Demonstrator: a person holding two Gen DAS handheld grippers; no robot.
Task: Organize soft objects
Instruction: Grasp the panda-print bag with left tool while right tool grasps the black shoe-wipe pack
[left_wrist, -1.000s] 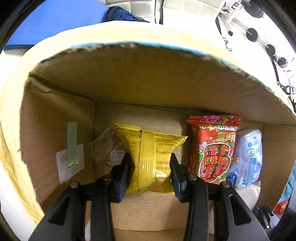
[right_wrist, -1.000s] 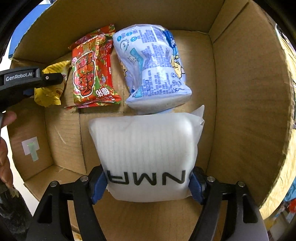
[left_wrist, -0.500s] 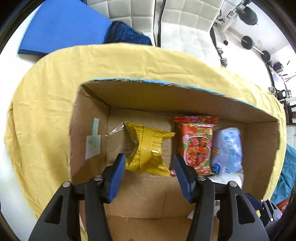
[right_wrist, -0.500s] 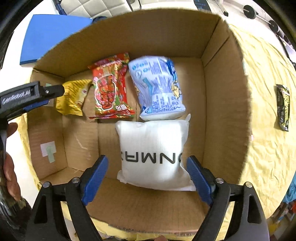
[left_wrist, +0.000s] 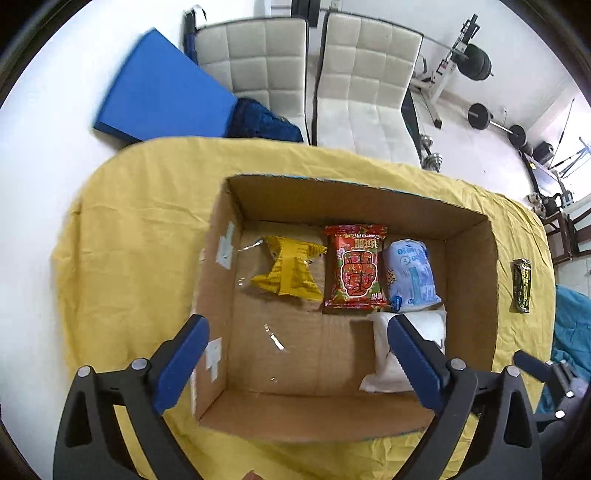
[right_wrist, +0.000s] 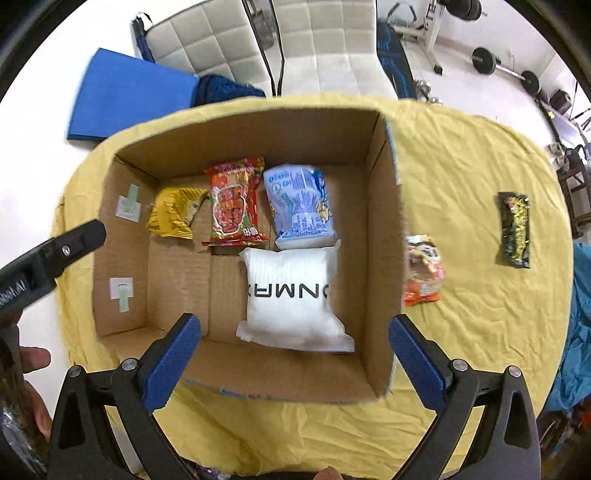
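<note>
An open cardboard box (left_wrist: 221, 258) (right_wrist: 384, 258) stands on a yellow cloth. Inside lie a yellow snack bag (left_wrist: 288, 273) (right_wrist: 173, 214), a red snack bag (left_wrist: 356, 269) (right_wrist: 232, 206), a pale blue pack (left_wrist: 410, 277) (right_wrist: 299, 203) and a white pillow pack (left_wrist: 391, 365) (right_wrist: 295, 299). My left gripper (left_wrist: 295, 365) is open and empty, raised above the box's near side. My right gripper (right_wrist: 293, 363) is open and empty above the box's near wall. An orange snack bag (right_wrist: 423, 273) and a dark snack bar (right_wrist: 515, 229) (left_wrist: 521, 284) lie on the cloth right of the box.
The yellow cloth (left_wrist: 140, 229) (right_wrist: 472, 166) covers a round table. Behind it are two white quilted chairs (left_wrist: 362, 85), a blue mat (left_wrist: 162, 92) and gym weights (left_wrist: 480, 66). A teal cloth (right_wrist: 576, 332) hangs at the right edge.
Both grippers opened, let go of the yellow snack bag and the white pillow pack, and drew back up out of the box. The packs stay lying in the box.
</note>
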